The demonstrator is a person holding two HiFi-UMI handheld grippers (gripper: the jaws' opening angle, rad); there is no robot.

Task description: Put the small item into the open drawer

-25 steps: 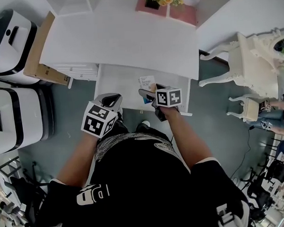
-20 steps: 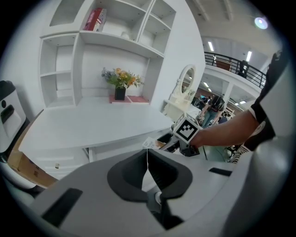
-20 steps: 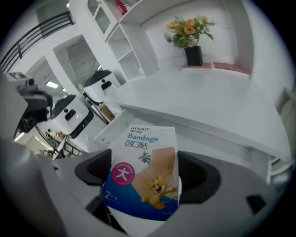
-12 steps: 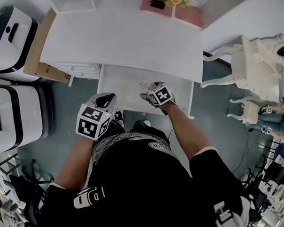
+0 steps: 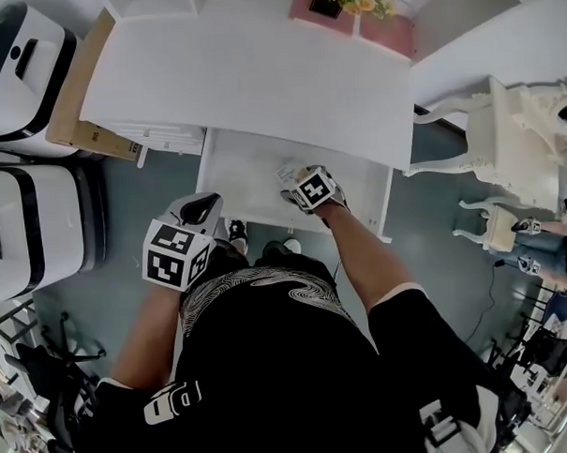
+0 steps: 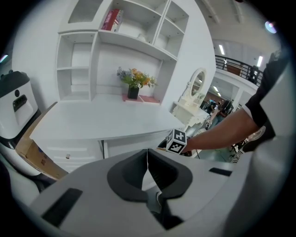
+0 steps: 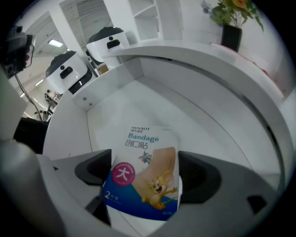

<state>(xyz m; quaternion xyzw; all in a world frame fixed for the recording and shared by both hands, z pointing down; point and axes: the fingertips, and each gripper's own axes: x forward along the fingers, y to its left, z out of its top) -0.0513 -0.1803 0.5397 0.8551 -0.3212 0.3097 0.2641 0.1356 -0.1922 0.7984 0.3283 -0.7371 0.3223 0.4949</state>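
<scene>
While the right gripper (image 7: 144, 178) reaches into the open drawer (image 5: 245, 171), its fingers are clamped on the bandage packet (image 7: 144, 183), one finger on each side edge. The packet is flat, print side up, with its top end pointing toward the drawer's back. I can't tell if it touches the drawer floor.

Drawer edges: the left wall is low and well apart from the packet, and bare white floor shows between them. The front lip is just under my right wrist in the head view. The right wall is near the gripper's cube. The tabletop (image 5: 249, 72) front edge overhangs the back of the drawer and curves across the right gripper view above the packet. That is the closest thing overhead.

The left gripper (image 6: 148, 169) has its fingers pressed together with nothing between them. It is held outside the drawer, off the front-left corner, over the grey floor (image 5: 132, 204).

Around the drawer: a cardboard box (image 5: 72, 99) leans at the tabletop's left end. Two white machines (image 5: 21, 223) stand further left, well apart from the drawer. A flower pot (image 5: 335, 1) sits on a pink mat at the tabletop's back edge. An ornate white dressing table (image 5: 518, 117) stands to the right, across a floor gap from the drawer's right wall. White shelving (image 6: 115, 51) with a red book (image 6: 111, 19) rises behind the tabletop. My shoes (image 5: 237, 230) are just below the drawer front.
</scene>
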